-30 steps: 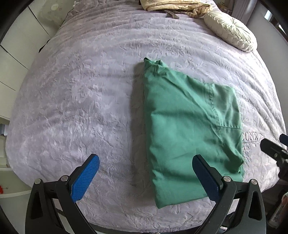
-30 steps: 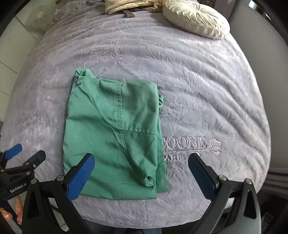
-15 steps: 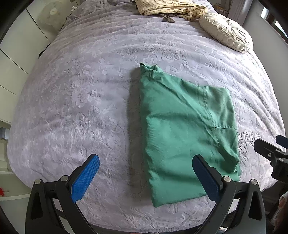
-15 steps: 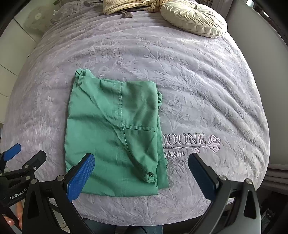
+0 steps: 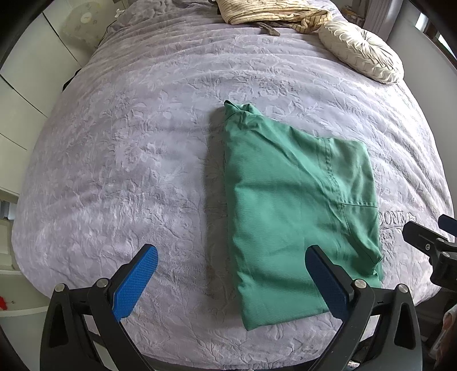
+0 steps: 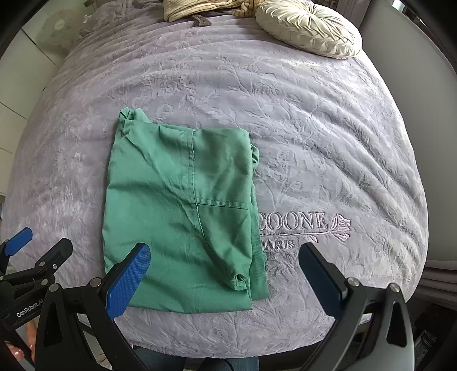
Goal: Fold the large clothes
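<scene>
A green garment (image 5: 288, 205) lies folded into a rectangle on the lavender bedspread (image 5: 128, 159). It also shows in the right wrist view (image 6: 177, 211), left of the embroidered lettering. My left gripper (image 5: 231, 281) is open and empty, held above the near edge of the bed at the garment's near left corner. My right gripper (image 6: 225, 279) is open and empty, above the garment's near right corner. Neither touches the cloth. Each gripper shows at the edge of the other's view.
A round cream pillow (image 6: 308, 27) and a striped beige cloth (image 5: 271, 12) lie at the far end of the bed. White cabinets (image 5: 20, 94) stand to the left. A grey wall (image 6: 428, 114) borders the right side.
Both grippers have pulled back and up a little from the bed, so the garment looks smaller and farther. The garment has not moved. Both grippers stayed open.
</scene>
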`<state>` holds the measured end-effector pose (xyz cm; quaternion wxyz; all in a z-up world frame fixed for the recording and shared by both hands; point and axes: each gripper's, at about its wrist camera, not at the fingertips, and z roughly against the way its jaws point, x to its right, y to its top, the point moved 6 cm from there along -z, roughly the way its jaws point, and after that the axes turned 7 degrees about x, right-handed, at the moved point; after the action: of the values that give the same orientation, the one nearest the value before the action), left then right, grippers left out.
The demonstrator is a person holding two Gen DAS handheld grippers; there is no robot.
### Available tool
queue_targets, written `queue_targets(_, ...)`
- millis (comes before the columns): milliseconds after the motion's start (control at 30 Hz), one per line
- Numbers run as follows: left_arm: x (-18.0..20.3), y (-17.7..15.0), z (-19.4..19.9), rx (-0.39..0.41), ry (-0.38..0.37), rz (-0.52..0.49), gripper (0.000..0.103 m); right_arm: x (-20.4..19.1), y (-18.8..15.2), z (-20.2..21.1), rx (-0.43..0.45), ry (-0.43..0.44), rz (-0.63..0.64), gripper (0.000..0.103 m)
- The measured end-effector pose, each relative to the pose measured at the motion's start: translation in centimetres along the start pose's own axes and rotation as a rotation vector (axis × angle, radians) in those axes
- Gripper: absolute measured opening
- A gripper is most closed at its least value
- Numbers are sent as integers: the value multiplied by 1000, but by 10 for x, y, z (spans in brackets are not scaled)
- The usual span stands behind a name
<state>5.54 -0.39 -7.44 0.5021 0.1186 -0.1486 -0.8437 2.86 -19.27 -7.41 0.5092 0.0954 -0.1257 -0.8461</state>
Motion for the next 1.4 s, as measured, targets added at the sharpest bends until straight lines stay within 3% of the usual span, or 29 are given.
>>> queue_targets(1400,5,2,-4,-9,-3,-3,103,-1,-1,-7,-22,6,6,103)
